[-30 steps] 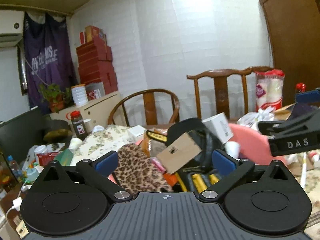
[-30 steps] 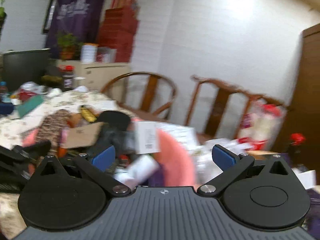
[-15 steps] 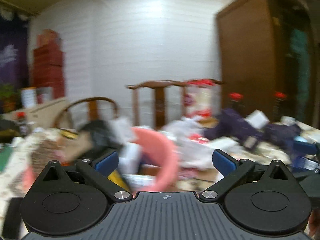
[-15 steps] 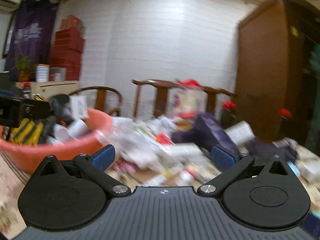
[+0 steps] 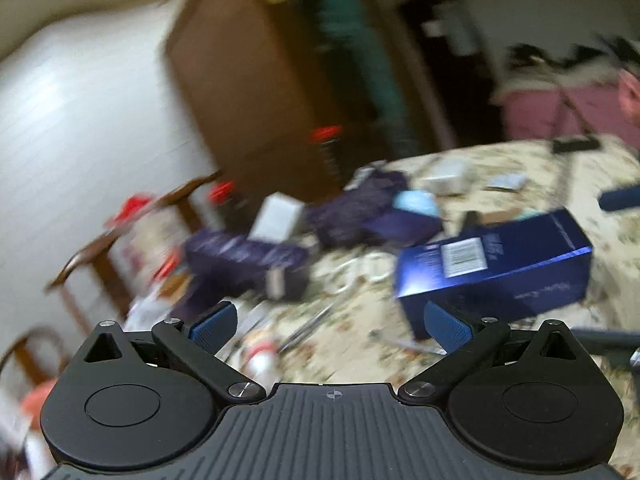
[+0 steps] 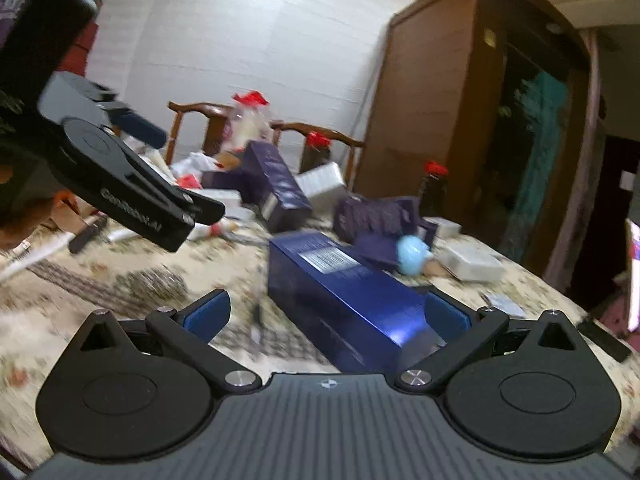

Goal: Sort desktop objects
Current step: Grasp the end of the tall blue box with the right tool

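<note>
Blue, glossy and long, a rectangular cardboard box [image 6: 352,296] with a white printed label lies flat on the floral-patterned tablecloth [image 6: 120,280], and it sits right ahead of my right gripper [image 6: 326,314], whose blue-padded jaws are spread wide with nothing between them; the near end of the box reaches toward my right pad, though I cannot tell whether they touch. My left gripper [image 5: 332,322] is likewise spread wide and empty, and from its blurred view the same blue box [image 5: 496,268] lies just beyond the right pad, tilted across the cloth. In the right wrist view my left gripper [image 6: 132,184] shows from the side, held above the table at the left. Behind the blue box lie crumpled dark purple packaging [image 6: 376,220] and a dark purple carton [image 6: 280,188], with a pale blue rounded object [image 6: 412,256] just beside the box's far end and a flat white box [image 6: 472,264] further right. Wooden chair backs [image 6: 320,136] and a tall brown wooden cabinet [image 6: 460,120] stand past the table.
</note>
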A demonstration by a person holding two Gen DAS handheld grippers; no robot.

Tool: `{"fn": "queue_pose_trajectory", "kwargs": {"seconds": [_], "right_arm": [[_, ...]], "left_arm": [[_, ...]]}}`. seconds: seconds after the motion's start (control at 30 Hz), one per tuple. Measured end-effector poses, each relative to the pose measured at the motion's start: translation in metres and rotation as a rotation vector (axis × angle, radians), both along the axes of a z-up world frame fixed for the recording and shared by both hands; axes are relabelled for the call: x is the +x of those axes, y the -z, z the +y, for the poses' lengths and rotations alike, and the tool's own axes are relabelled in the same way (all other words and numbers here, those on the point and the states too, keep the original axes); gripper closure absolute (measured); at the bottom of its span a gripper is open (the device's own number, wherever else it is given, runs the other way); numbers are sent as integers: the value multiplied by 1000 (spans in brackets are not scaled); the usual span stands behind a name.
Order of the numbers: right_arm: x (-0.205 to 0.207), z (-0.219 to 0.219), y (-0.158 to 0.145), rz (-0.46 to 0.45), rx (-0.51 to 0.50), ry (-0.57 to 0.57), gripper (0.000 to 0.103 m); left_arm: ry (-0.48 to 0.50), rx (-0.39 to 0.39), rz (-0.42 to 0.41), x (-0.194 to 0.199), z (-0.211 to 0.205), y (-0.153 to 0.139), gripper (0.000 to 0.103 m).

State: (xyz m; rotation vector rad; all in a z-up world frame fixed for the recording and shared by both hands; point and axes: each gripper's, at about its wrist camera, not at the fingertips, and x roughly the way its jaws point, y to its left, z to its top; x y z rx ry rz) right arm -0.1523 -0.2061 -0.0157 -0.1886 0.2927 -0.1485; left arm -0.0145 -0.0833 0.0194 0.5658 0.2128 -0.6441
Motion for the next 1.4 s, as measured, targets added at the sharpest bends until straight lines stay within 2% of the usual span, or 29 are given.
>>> {"fn": "queue_pose_trajectory", "kwargs": {"seconds": [0.17, 0.27, 0.43, 0.53, 0.7, 0.8, 1.0, 1.13, 1.2, 1.33, 1.4], "right_arm": [[2, -21, 4, 39, 5, -21, 0], [8, -36, 4, 74, 48, -18, 0], [17, -55, 10, 128, 125, -16, 0], [23, -62, 12, 150, 165, -44, 0], [31, -71, 15, 169, 169, -61, 0], [34, -75, 16, 173, 185, -84, 0], [42, -87, 21, 189, 262, -104, 0], [44, -94, 21, 184, 335, -121, 0], [45, -97, 21, 179, 385, -121, 0], [49, -98, 22, 184, 421, -114, 0], [48, -99, 25, 185, 421, -125, 1]], "left_arm": [[120, 63, 27, 25, -19, 8, 0], [208, 102, 80, 39, -28, 13, 0], [315, 144, 110, 51, -41, 25, 0], [363, 163, 95, 52, -48, 31, 0], [403, 215, 84, 51, -57, 41, 0], [448, 214, 94, 52, -58, 44, 0], [527, 203, 114, 53, -64, 46, 0], [584, 171, 168, 47, -60, 43, 0], [579, 199, 175, 39, -60, 47, 0], [573, 248, 100, 15, -51, 55, 0], [580, 247, 93, 11, -45, 52, 0]]}}
